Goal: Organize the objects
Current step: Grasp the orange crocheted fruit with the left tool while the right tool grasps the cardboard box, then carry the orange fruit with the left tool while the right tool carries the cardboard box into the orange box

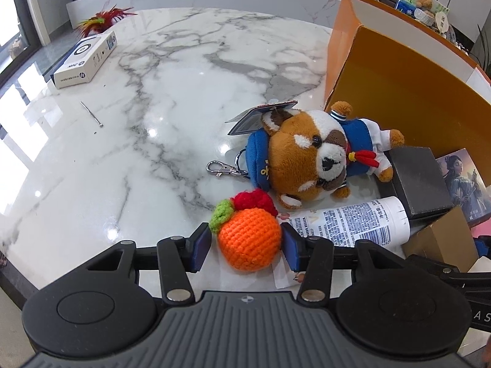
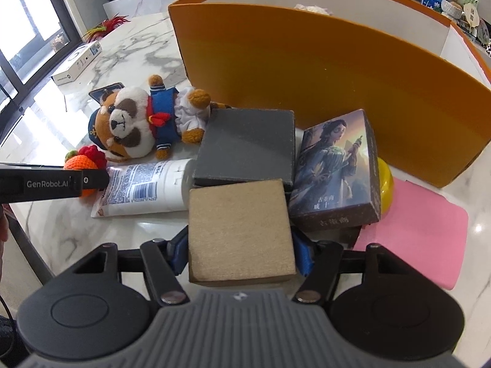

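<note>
Left gripper [image 1: 247, 247], low centre of its frame, has its blue pads clamped on either side of the crocheted orange [image 1: 249, 239] (red and green trim on top), which sits on the marble table [image 1: 122, 141] just below the plush dog [image 1: 310, 159]. Right gripper [image 2: 242, 254], lower centre of its view, is clamped on the tan box [image 2: 241, 230], beside the white tube [image 2: 147, 188].
</note>
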A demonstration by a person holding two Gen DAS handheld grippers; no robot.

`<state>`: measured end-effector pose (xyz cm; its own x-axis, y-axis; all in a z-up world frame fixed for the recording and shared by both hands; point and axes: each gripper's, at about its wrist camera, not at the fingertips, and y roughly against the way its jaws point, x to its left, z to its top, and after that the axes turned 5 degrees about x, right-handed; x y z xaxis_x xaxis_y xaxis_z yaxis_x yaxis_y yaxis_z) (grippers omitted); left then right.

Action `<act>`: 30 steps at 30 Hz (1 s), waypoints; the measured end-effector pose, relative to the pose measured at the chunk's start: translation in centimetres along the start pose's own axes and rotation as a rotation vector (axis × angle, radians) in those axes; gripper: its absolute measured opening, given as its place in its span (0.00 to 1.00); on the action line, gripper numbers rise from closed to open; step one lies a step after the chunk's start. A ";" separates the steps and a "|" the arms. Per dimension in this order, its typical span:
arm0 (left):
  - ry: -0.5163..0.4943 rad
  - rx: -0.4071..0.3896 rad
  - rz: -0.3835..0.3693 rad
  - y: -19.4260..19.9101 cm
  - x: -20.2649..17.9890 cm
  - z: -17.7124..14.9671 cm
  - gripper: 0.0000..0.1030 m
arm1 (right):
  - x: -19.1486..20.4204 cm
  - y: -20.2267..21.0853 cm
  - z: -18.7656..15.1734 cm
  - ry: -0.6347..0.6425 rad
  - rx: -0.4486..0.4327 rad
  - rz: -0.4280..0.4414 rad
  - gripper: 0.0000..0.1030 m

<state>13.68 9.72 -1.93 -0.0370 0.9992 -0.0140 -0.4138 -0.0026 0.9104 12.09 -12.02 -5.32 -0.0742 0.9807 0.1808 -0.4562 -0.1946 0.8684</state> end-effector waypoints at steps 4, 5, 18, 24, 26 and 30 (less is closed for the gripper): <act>-0.001 -0.012 0.001 0.0 0.0 -0.2 0.55 | 0.2 -0.1 -0.4 0.019 -0.027 -0.006 0.67; 0.001 -0.014 0.001 0.0 0.0 -0.2 0.54 | 0.4 -0.1 -0.4 0.030 -0.030 -0.018 0.64; 0.037 0.008 -0.025 0.2 0.4 0.0 0.47 | -0.4 0.2 -0.3 -0.047 -0.034 0.010 0.60; 0.071 0.021 -0.078 0.8 1.1 -0.2 0.46 | -0.9 1.3 -1.0 -0.097 -0.041 0.064 0.60; 0.059 0.005 -0.069 1.4 0.9 -0.3 0.46 | -1.0 2.0 -1.3 -0.095 -0.056 0.078 0.60; 0.035 -0.021 -0.096 2.9 0.6 -0.7 0.46 | -1.1 3.7 -2.4 -0.111 -0.075 0.109 0.60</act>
<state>11.85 10.24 0.43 -0.0275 0.9929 -0.1157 -0.4360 0.0922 0.8952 8.40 -13.77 -3.41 -0.0307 0.9450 0.3255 -0.5162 -0.2938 0.8045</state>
